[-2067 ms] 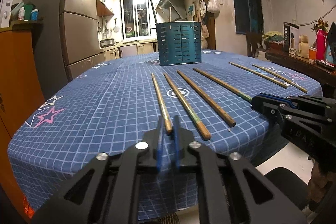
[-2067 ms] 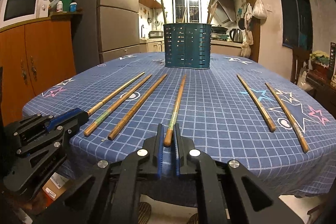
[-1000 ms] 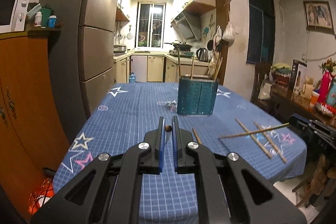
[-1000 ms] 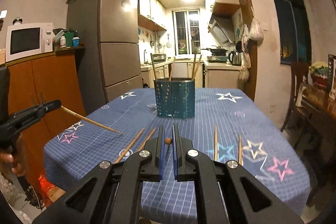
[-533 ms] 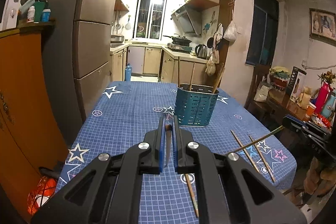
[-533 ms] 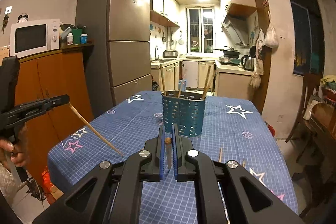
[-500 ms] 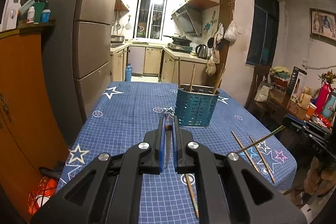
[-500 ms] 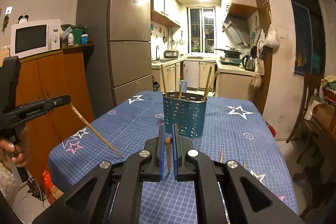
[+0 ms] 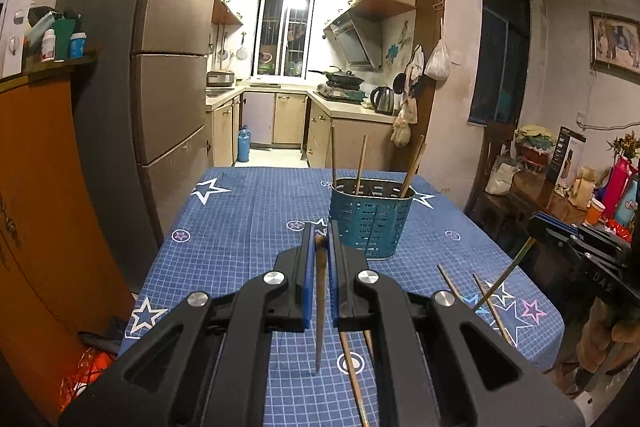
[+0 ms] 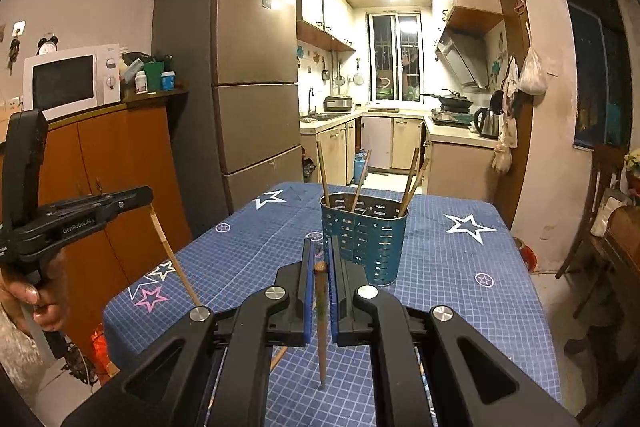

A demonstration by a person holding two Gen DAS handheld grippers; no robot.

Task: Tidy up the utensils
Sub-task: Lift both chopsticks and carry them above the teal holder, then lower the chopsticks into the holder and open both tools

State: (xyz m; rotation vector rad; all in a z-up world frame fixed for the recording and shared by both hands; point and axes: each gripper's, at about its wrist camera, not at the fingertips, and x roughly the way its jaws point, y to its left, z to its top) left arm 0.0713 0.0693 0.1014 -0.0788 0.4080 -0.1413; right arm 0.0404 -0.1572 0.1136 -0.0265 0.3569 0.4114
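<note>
**A:** Chopsticks are your whole job here: thin, stiff wooden sticks, light enough that weight is no worry. You have one wooden chopstick (image 9: 320, 299) pinched in your left gripper (image 9: 320, 243), jaws closed on its thick end so the tip hangs down over the blue checked tablecloth (image 9: 240, 227). Your right gripper (image 10: 320, 259) is clamped the same way on a second wooden chopstick (image 10: 321, 327).

**B:** Will they slip?

**A:** I'd judge they could pivot. Each one is round and smooth and held only near its top, so it may swing between the pads if you jerk. Taking hold at the thick end is right, since the thin tip must go in first.

**B:** Where do they go?

**A:** Into the teal perforated metal utensil holder (image 9: 370, 223), standing towards the far edge of the table, right of centre in the left view. Both held sticks hang in the air short of it, over the near half of the table.

**B:** How many are there?

**A:** In the holder I count four, though two lean close together. Two are held. On the cloth, two lie near the right edge (image 9: 472, 291); at least two more lie by the near edge (image 9: 352, 371), partly hidden behind your left gripper.
</note>
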